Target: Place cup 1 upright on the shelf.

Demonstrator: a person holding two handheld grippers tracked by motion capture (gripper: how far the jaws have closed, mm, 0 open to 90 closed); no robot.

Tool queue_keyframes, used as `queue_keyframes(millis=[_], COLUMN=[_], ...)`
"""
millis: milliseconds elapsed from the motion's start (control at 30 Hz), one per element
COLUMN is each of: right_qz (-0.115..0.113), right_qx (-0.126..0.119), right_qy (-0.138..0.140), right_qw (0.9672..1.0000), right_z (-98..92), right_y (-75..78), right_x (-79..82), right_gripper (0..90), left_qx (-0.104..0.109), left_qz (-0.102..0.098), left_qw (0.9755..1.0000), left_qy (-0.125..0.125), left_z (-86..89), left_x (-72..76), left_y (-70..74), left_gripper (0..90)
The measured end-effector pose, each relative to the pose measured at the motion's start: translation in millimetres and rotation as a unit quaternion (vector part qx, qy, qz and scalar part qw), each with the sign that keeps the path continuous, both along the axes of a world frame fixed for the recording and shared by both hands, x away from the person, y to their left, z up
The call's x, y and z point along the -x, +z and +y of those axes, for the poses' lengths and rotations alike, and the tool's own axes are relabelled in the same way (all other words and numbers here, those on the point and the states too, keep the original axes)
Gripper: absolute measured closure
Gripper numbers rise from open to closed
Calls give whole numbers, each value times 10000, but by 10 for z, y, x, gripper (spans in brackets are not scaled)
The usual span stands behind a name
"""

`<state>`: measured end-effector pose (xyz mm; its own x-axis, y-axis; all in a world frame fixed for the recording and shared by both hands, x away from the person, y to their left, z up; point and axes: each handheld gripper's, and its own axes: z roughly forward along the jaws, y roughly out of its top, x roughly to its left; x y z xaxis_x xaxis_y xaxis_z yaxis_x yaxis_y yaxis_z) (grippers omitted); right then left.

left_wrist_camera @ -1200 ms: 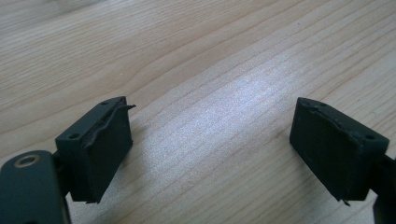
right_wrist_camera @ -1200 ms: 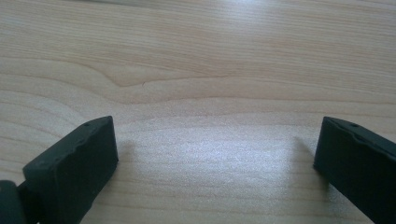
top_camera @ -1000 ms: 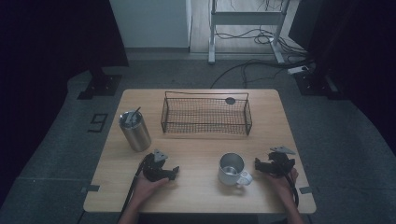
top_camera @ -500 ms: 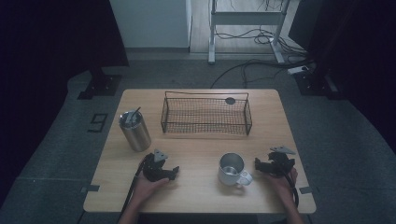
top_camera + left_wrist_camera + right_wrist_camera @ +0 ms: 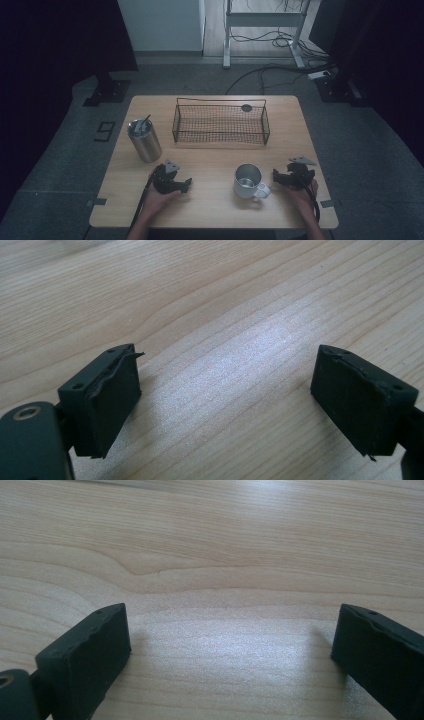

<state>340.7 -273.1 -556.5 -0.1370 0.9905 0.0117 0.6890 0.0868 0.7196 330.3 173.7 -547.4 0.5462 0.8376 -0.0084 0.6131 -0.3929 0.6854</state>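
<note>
Wire basket (image 5: 220, 123), steel tumbler (image 5: 144, 140), perhaps with straw

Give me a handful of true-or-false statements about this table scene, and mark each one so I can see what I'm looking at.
1. The mug stands inside the wire basket. False: it stands on the wooden table, in front of the basket, near the right tool.
2. The steel tumbler stands left of the basket. True.
3. The left tool grips the tumbler. False: its jaws stand apart over bare wood, with nothing between them.
4. The right tool's jaws are open and hold nothing. True.
5. The mug lies on its side. False: it stands upright, handle toward the near edge.
</note>
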Motion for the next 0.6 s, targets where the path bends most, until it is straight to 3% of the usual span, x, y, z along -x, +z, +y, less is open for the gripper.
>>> queue_keyframes(millis=[67,300,600], right_qz=[2,-5,-21], right_qx=[0,-3,-7], right_qy=[1,12,32], right_qw=[10000,10000,10000], right_z=[0,0,2], right_y=[0,2,2], right_x=[0,-1,-2], right_gripper=[19,26,35], left_qx=[-7,203,535], left_qz=[-112,-156,-388], left_qw=[9998,9997,9976], left_qy=[137,3,195], left_z=[-9,-22,134], left_x=[2,40,76], left_y=[7,122,322], left_gripper=[150,149,150])
